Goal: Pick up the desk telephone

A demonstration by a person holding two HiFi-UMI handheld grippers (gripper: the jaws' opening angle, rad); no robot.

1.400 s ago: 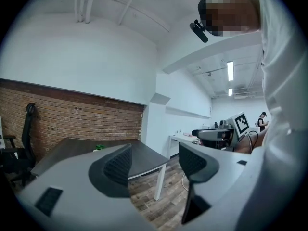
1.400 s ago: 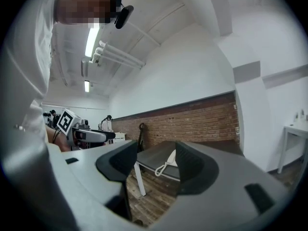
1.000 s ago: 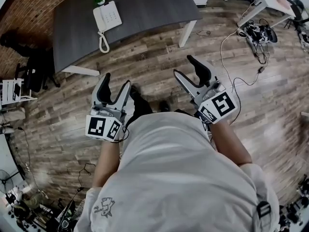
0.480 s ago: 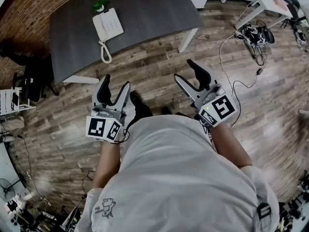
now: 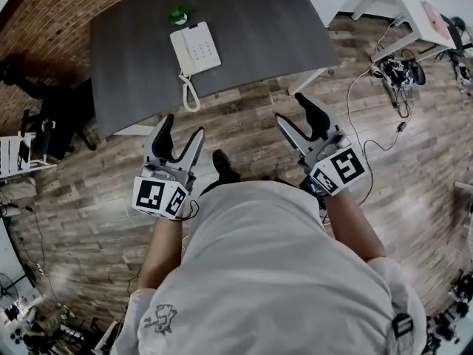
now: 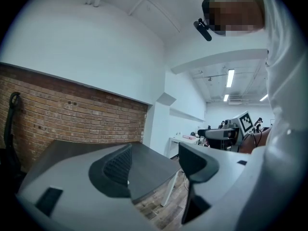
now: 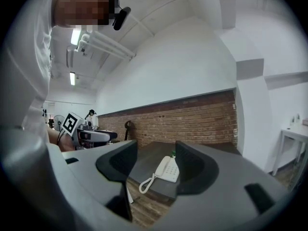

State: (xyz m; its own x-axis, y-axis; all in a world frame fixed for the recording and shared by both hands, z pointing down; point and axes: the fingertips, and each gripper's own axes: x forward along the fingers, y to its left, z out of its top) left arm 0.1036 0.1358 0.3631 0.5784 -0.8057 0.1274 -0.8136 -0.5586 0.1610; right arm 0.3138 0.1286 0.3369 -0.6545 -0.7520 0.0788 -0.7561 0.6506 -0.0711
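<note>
A white desk telephone (image 5: 195, 49) lies on the dark grey table (image 5: 259, 21), its handset on the left and its coiled cord (image 5: 189, 95) hanging over the near edge. In the right gripper view the telephone (image 7: 166, 169) shows between the jaws, still far off. My left gripper (image 5: 179, 137) is held over the wooden floor short of the table edge, open and empty. My right gripper (image 5: 301, 117) is also over the floor to the right, open with nothing in it. The left gripper (image 6: 154, 165) looks across the table top towards the brick wall.
A small green object (image 5: 178, 15) sits just behind the telephone. White table legs (image 5: 319, 74) stand under the right end. A brick wall (image 5: 44, 13) lies at the left, black gear (image 5: 52, 117) beside the table, cables (image 5: 399, 72) and a white table (image 5: 414, 6) at the right.
The table and telephone have come closer and shifted right in the head view as the person walked towards them. Both grippers stay open, held out in front.
</note>
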